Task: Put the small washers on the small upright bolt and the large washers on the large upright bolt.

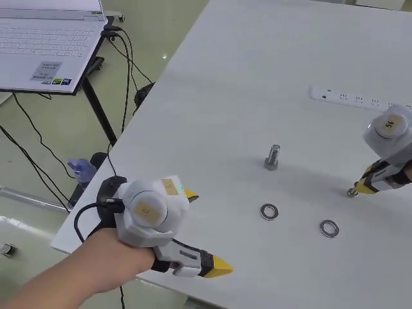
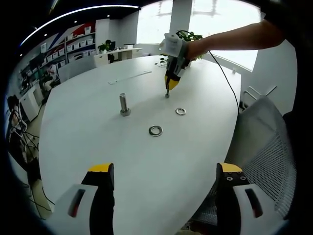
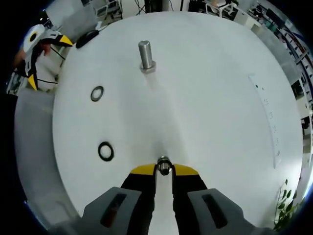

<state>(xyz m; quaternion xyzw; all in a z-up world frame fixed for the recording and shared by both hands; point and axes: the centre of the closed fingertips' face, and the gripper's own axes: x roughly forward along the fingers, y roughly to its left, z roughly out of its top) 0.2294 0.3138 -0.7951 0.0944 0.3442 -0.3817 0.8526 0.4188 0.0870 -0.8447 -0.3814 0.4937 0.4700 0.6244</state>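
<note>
1. While the right gripper [image 3: 164,169] has its jaws drawn in to a narrow gap that seems to pinch the small bolt [image 3: 164,165] at the tips, that bolt could topple on release. It looks thin, and any sideways drag as the jaws part would likely knock it flat.
2. The left gripper [image 2: 165,170] hangs over the near edge of the counter [image 1: 257,77] with its jaws spread wide and nothing between them, well apart from both bolts.
3. The large bolt [image 1: 272,157] stands upright near the middle of the counter, with no washer on it. The first washer [image 1: 269,212] lies flat in front of it. The second washer [image 1: 329,228] lies flat between the first washer and the small bolt.
4. Flat, thin rings give the jaws little to bite on. The tips may skate over a washer or push it along the smooth counter toward the near edge.
5. A mix-up is likely, since the two washers look much alike. I cannot tell which is small and which is large, so one could end up on the wrong bolt.
6. In the right gripper view the jaws hide the small bolt's lower part. In the head view it is tiny beside the frame's edge, which also cuts off the right gripper. I cannot tell whether the bolt rests squarely on the counter or stands truly upright.
</note>
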